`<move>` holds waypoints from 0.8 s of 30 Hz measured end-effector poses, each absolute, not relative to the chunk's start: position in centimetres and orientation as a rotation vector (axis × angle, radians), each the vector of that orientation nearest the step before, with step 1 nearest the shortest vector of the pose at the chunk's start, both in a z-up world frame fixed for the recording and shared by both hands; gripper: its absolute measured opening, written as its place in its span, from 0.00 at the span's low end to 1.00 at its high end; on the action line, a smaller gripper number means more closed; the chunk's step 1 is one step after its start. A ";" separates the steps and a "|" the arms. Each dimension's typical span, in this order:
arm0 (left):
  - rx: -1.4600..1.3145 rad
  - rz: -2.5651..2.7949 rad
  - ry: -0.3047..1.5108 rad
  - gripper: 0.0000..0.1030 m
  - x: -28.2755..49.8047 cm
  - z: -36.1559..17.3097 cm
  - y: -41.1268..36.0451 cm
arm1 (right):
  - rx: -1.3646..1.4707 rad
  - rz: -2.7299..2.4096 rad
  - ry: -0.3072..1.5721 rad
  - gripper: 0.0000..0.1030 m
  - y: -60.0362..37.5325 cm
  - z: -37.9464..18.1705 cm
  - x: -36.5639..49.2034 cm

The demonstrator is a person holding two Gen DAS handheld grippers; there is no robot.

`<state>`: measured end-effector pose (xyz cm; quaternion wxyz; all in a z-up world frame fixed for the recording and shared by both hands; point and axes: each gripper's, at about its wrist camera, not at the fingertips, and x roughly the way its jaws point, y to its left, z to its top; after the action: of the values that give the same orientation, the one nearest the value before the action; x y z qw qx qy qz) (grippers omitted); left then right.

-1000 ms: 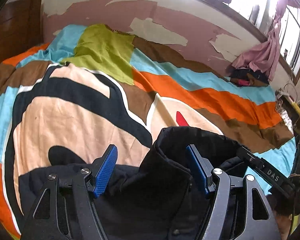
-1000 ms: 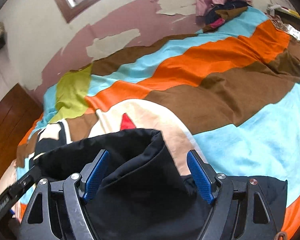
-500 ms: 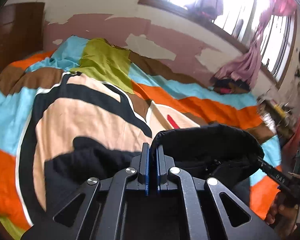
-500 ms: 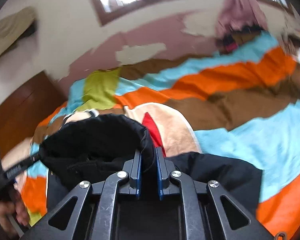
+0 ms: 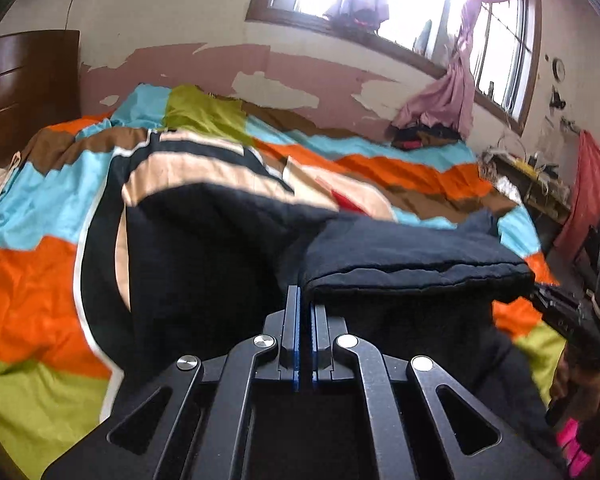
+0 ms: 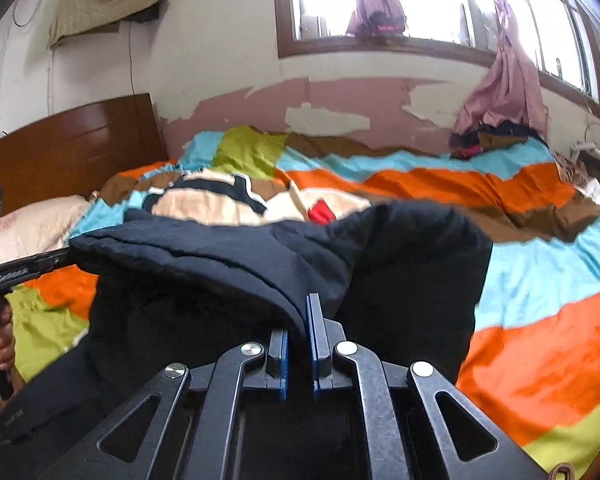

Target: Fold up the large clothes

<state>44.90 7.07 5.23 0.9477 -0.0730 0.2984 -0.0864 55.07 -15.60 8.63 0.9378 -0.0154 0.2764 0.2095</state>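
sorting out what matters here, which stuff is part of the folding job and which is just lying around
Part of the job:
- black padded garment
- left tool, shut on its edge
- right tool, shut on its edge

Just lying about:
- striped bedspread
- pillow
- pile of clothes by the wall
- pink curtain

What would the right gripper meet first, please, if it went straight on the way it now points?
The thick black padded garment it is already shut on; beyond that fold, probably the colourful striped bedspread, though depth is unclear.
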 end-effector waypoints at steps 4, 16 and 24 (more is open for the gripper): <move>-0.140 -0.158 0.658 0.02 45.5 1.4 6.4 | -0.035 0.402 0.622 0.07 -15.6 5.5 55.8; -0.241 -0.139 0.733 0.02 50.7 -4.5 7.3 | -0.127 0.344 0.722 0.07 -13.7 -1.7 59.7; -0.225 -0.135 0.783 0.07 51.0 -3.4 7.6 | -0.044 0.399 0.750 0.14 -15.1 -1.5 60.1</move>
<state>50.99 7.59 -3.42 0.9160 -0.1095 0.3804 -0.0655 60.12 -15.11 -1.50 0.9108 -0.0215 0.3639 0.1936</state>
